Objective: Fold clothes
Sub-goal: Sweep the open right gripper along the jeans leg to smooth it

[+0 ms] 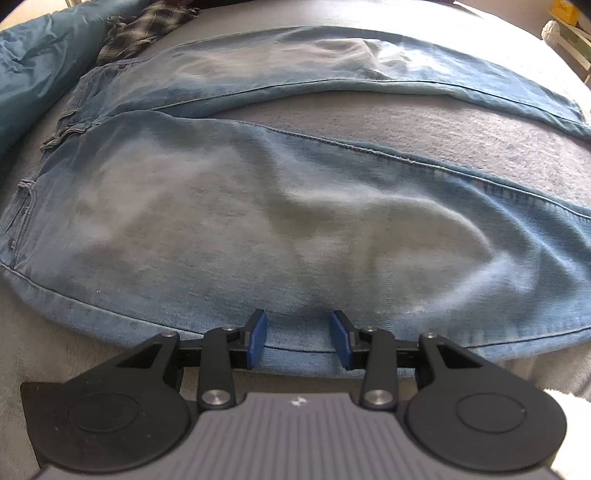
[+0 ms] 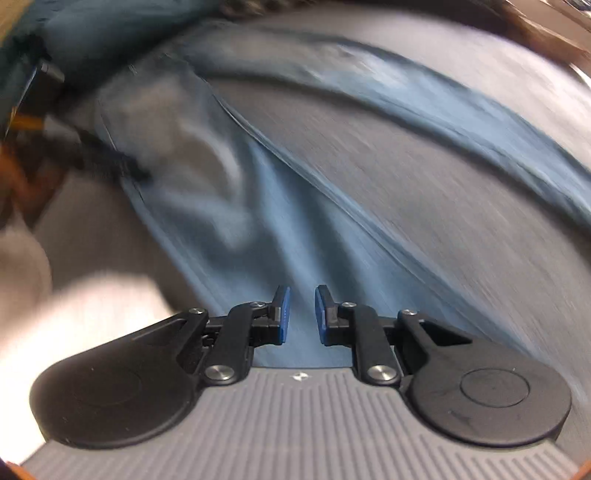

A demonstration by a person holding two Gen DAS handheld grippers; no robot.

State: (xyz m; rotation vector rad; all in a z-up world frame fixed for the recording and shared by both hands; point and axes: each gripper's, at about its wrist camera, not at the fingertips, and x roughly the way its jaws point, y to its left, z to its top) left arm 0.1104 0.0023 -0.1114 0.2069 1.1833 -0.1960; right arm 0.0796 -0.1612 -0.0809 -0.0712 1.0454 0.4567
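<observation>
Light blue jeans point(image 1: 229, 206) lie spread on a grey blanket point(image 1: 443, 129), their two legs running off to the right. My left gripper point(image 1: 299, 330) hovers at the near leg's front hem. Its blue pads point(image 1: 258, 332) stand apart and the hem lies between them unpinched. The right wrist view is smeared by motion. There my right gripper point(image 2: 302, 314) sits over the same leg point(image 2: 258, 221), further along it. Its jaws are nearly together, and denim fills the narrow gap and streaks away from it. The left gripper's dark fingers point(image 2: 110, 158) show blurred at the leg's edge.
A teal garment point(image 1: 29, 62) and a plaid shirt point(image 1: 144, 29) lie bunched at the far left, beyond the waistband. A white shelf point(image 1: 569, 37) stands past the far right corner. Pale cloth point(image 2: 92, 302) lies near the blanket's front edge.
</observation>
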